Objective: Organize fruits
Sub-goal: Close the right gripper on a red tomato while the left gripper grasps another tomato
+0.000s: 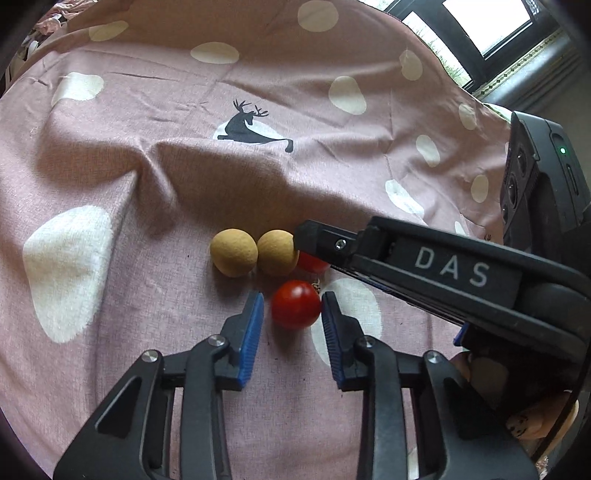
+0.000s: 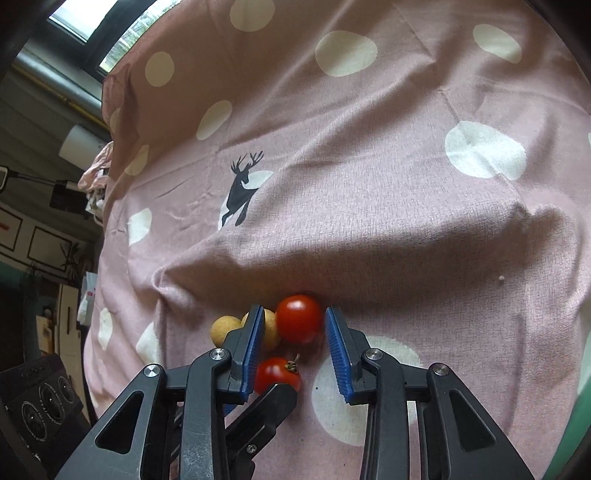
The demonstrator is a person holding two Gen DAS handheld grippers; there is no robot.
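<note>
Two red cherry tomatoes and two tan round fruits lie together on a pink spotted cloth (image 1: pixel 147 295). In the left wrist view my left gripper (image 1: pixel 292 301) is open with its blue pads either side of the near tomato (image 1: pixel 295 303). The tan fruits (image 1: pixel 233 257) (image 1: pixel 277 252) lie just beyond. My right gripper reaches in from the right, its finger (image 1: pixel 314 236) hiding most of the second tomato (image 1: pixel 312 263). In the right wrist view my right gripper (image 2: pixel 295 314) is open around that tomato (image 2: pixel 298 318). The stemmed tomato (image 2: pixel 276 373) lies nearer, and the tan fruits (image 2: pixel 223 328) (image 2: pixel 271 326) lie left.
The cloth (image 2: pixel 406 184) has white spots, a black deer print (image 1: pixel 251 127) and a raised fold (image 1: pixel 155 166) behind the fruits. A window (image 1: pixel 480 29) is at the far right. A dark speaker (image 2: pixel 40 402) and room clutter stand left of the cloth.
</note>
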